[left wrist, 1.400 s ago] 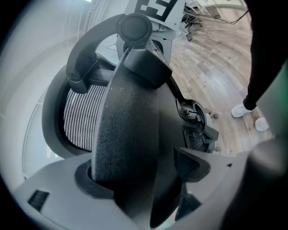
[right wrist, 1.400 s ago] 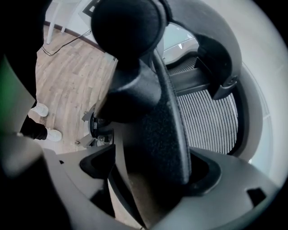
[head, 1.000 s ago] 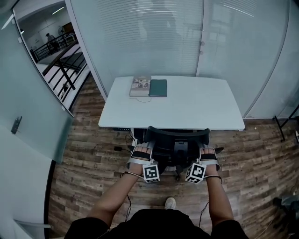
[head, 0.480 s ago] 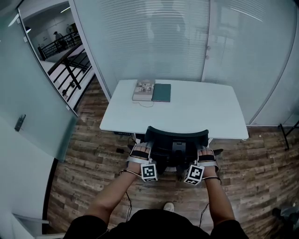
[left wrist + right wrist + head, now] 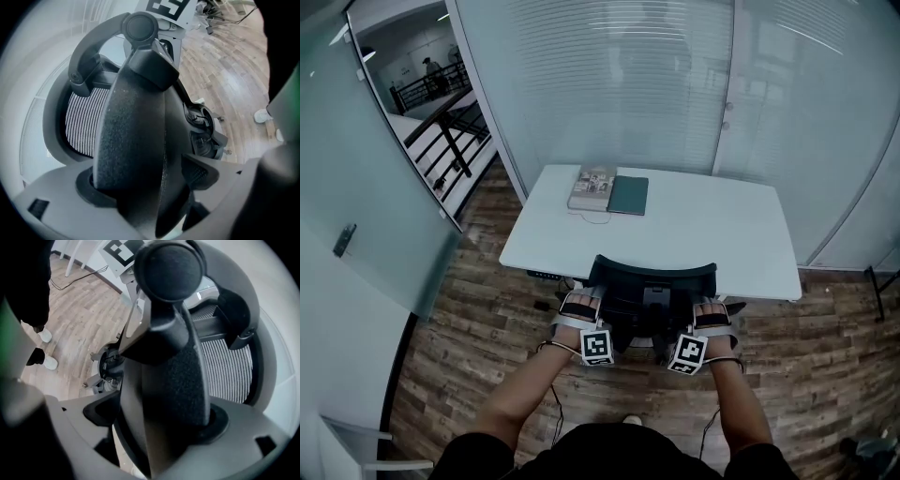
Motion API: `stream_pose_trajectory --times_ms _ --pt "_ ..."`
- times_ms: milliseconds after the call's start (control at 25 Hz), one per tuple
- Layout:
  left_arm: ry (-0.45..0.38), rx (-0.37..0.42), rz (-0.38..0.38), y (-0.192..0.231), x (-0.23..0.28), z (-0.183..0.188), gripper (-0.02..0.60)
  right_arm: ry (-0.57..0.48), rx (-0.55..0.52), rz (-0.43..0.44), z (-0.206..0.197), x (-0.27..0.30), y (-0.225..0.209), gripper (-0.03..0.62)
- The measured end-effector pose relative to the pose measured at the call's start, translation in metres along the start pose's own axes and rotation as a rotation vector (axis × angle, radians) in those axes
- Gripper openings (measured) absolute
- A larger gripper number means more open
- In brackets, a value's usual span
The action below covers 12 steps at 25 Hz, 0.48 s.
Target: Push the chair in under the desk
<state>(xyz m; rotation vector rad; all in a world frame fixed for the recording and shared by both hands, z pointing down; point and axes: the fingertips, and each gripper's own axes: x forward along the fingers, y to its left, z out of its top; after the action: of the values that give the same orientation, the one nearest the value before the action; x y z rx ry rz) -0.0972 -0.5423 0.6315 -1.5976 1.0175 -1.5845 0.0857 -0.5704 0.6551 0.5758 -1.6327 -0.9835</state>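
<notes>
A black mesh-backed office chair [image 5: 652, 281] stands at the near edge of the white desk [image 5: 712, 234], its seat tucked beneath the top. My left gripper [image 5: 581, 306] rests against the left side of the backrest and my right gripper [image 5: 712, 314] against the right side. In the left gripper view the left gripper [image 5: 152, 75] has its jaws pressed together with nothing between them, and the chair's mesh back [image 5: 84, 122] shows behind. The right gripper [image 5: 157, 329] looks the same, shut beside the mesh [image 5: 229, 366].
A book [image 5: 592, 187] and a green notebook [image 5: 628, 195] lie at the desk's far left. Frosted glass walls [image 5: 609, 84] close in behind and to the left. The chair's wheeled base [image 5: 204, 124] sits on wooden flooring [image 5: 487, 319]. The person's white shoe [image 5: 46, 336] is behind.
The chair has slid a little further under the desk, with both grippers following it forward. The person has stepped closer and the foot has nearly left the head view.
</notes>
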Motion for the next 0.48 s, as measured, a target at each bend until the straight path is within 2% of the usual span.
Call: stream_pose_trajectory --times_ms 480 --pt "0.006 0.003 0.005 0.018 0.026 -0.009 0.423 -0.010 0.004 -0.022 0.002 0.027 -0.022 0.441"
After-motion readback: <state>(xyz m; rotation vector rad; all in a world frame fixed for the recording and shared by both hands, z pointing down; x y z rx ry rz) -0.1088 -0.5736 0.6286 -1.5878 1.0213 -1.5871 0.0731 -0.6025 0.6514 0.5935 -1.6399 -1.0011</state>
